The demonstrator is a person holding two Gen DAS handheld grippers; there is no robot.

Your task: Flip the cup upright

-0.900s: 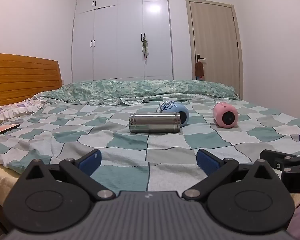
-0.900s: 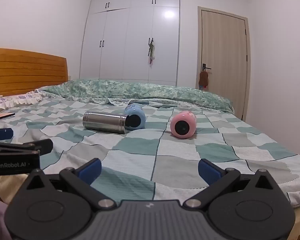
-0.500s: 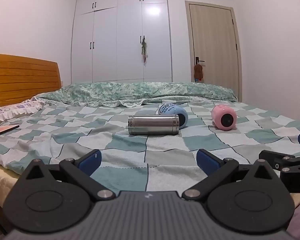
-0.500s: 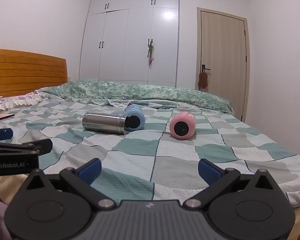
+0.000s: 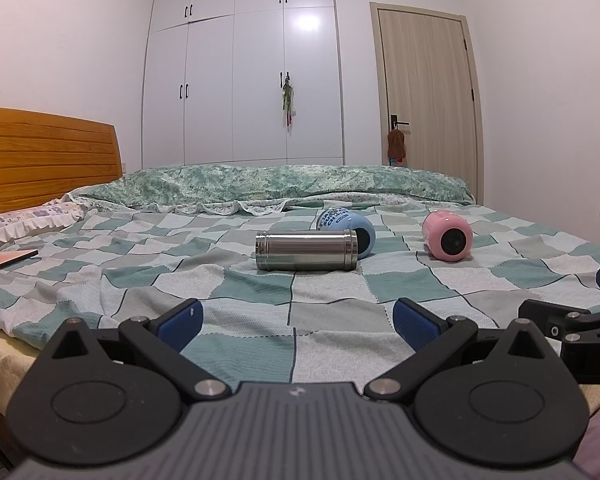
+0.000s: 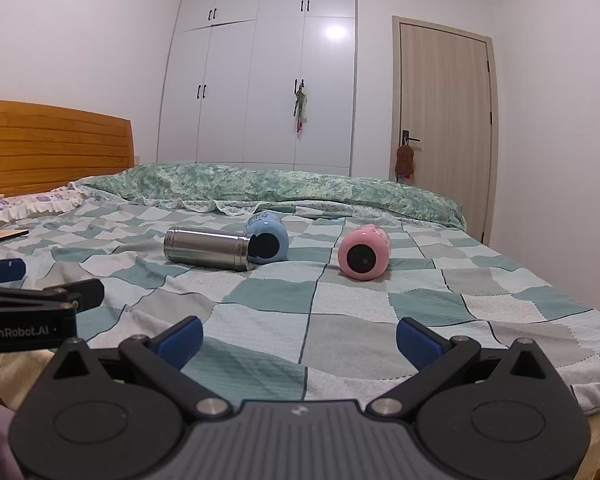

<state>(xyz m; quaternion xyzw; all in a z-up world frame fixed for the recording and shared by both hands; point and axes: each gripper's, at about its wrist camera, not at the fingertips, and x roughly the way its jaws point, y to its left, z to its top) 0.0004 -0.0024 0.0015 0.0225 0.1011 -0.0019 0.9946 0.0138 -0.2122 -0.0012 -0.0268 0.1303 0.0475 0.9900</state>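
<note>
Now | left claw (image 5: pixel 296 314) wide open, empty | right claw (image 6: pixel 300 334) wide open, empty | steel cup (image 5: pixel 306 250), blue cup (image 5: pixel 350 228), pink cup (image 5: pixel 447 234) lying sideways on bed (image 5: pixel 332 300), 12 o'clock

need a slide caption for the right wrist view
Open right gripper faces three cups lying on the checked bedspread: steel cup, blue cup, pink cup.

Occlusions and cut-offs, both wrist views

Shiny steel cylindrical cup (image 5: pixel 306 250) covers part of the pale blue rounded cup (image 5: pixel 350 226); blue cup's print too small to read. Flat pink book (image 5: pixel 4 259) clipped by left edge.
</note>
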